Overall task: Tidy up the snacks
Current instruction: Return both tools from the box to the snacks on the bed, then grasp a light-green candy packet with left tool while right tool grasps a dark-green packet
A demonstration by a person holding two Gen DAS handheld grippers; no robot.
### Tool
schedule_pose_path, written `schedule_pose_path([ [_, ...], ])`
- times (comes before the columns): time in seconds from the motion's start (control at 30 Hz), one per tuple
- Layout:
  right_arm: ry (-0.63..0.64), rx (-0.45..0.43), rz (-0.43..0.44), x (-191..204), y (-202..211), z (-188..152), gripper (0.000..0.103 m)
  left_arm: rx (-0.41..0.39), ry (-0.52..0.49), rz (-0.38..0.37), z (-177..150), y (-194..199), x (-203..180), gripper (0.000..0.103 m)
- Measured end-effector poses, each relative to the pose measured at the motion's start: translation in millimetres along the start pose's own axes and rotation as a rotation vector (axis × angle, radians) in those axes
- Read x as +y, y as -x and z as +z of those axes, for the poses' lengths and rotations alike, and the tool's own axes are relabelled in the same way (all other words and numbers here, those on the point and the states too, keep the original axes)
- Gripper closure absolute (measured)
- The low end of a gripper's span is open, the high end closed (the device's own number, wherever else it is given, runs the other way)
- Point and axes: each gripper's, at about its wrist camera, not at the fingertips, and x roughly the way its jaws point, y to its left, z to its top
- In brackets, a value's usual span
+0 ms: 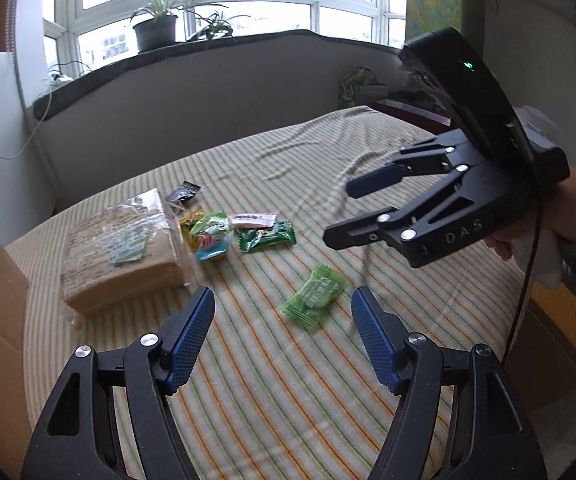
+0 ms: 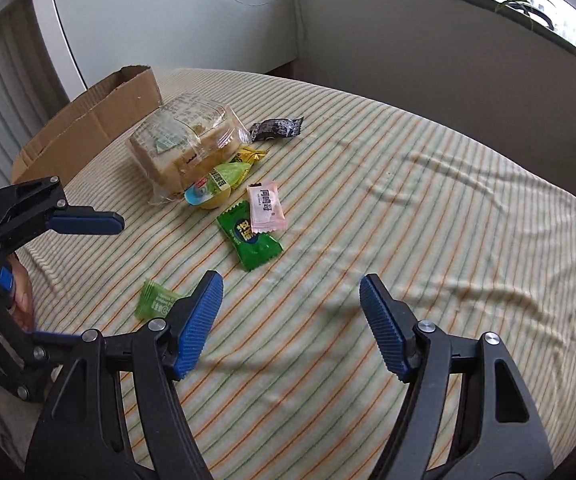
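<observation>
L gripper (image 1: 282,312) is held wide open w/ nothing between the blue pads, above the striped cloth (image 1: 271,392). A light-green candy (image 1: 314,295) is seen just ahead of it, nearer the R pad. R gripper (image 2: 291,304) is likewise held open & empty over bare cloth. Further out, a dark-green packet (image 2: 249,242) & pink sachet (image 2: 265,208) are seen touching, next to a jelly cup (image 2: 211,189), wrapped bread (image 2: 185,144) & black wrapper (image 2: 275,129). A cardboard box (image 2: 87,126) is set at the far edge.
</observation>
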Motion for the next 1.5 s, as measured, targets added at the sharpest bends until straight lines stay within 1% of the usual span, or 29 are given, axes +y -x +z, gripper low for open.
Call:
schedule_pose_path([
  [0.07, 0.040, 0.018, 0.019, 0.3, -6.5, 8.7, 0.029, 0.009, -0.024, -0.027, 1.8, -4.6, -3.7, 0.032],
  [0.23, 0.132, 0.068, 0.056, 12.9, -20.7, 21.0, 0.029, 0.020, -0.062, -0.055, 9.0, -12.5, -10.2, 0.032],
  [0.37, 0.153, 0.091, 0.077, 19.2, -28.1, 25.9, 0.030, 0.041, -0.094, -0.051, 10.0, -18.1, -17.2, 0.032],
  [0.43, 0.159, 0.105, 0.086, 22.1, -32.2, 26.7, 0.036, 0.053, -0.111, -0.050, 9.6, -19.6, -22.2, 0.032],
  [0.47, 0.163, 0.110, 0.085, 23.8, -33.8, 26.9, 0.037, 0.060, -0.118, -0.049, 9.5, -20.6, -24.5, 0.032],
  [0.53, 0.163, 0.111, 0.087, 25.9, -35.8, 28.3, 0.044, 0.072, -0.123, -0.039, 8.2, -22.8, -25.3, 0.033],
  [0.57, 0.159, 0.110, 0.087, 26.0, -36.0, 28.9, 0.046, 0.078, -0.123, -0.032, 8.6, -25.1, -26.5, 0.036],
  [0.6, 0.155, 0.110, 0.086, 25.7, -36.0, 29.1, 0.052, 0.084, -0.122, -0.029, 8.7, -26.7, -27.4, 0.042],
  [0.63, 0.151, 0.109, 0.085, 26.9, -37.0, 30.2, 0.059, 0.093, -0.121, -0.030, 12.3, -32.1, -27.0, 0.046],
  [0.67, 0.149, 0.109, 0.082, 27.3, -37.0, 30.4, 0.063, 0.101, -0.120, -0.031, 12.3, -33.5, -27.8, 0.054],
  [0.7, 0.148, 0.110, 0.081, 27.9, -36.8, 30.3, 0.073, 0.106, -0.123, -0.037, 11.6, -34.7, -26.9, 0.065],
  [0.73, 0.146, 0.112, 0.081, 28.3, -36.4, 30.1, 0.076, 0.110, -0.126, -0.047, 10.9, -35.1, -28.1, 0.070],
  [0.77, 0.141, 0.115, 0.084, 28.2, -35.4, 29.2, 0.076, 0.110, -0.128, -0.054, 10.5, -35.6, -30.8, 0.077],
  [0.8, 0.140, 0.115, 0.083, 29.0, -34.5, 27.7, 0.077, 0.111, -0.130, -0.059, 10.0, -35.6, -33.2, 0.082],
  [0.9, 0.132, 0.101, 0.071, 31.0, -28.7, 19.5, 0.077, 0.111, -0.132, -0.045, 8.4, -37.7, -36.6, 0.083],
  [1.0, 0.087, 0.075, 0.065, 26.6, -16.8, 7.3, 0.078, 0.110, -0.101, -0.044, 6.9, -36.0, -37.0, 0.083],
  [1.13, 0.003, 0.030, 0.039, 18.6, 4.2, -16.6, 0.078, 0.094, -0.052, -0.043, -1.3, -24.4, -32.6, 0.084],
  [1.27, -0.130, -0.055, 0.022, 17.3, 29.3, -47.7, 0.078, 0.083, 0.022, -0.041, -10.7, -14.2, -24.8, 0.084],
  [1.37, -0.255, -0.140, 0.034, 24.0, 43.2, -72.1, 0.077, 0.065, 0.064, -0.028, -15.0, -6.6, -22.4, 0.084],
  [1.5, -0.347, -0.217, 0.039, 42.5, 50.1, -92.2, 0.078, 0.034, 0.136, -0.016, -21.3, 1.9, -18.4, 0.084],
])
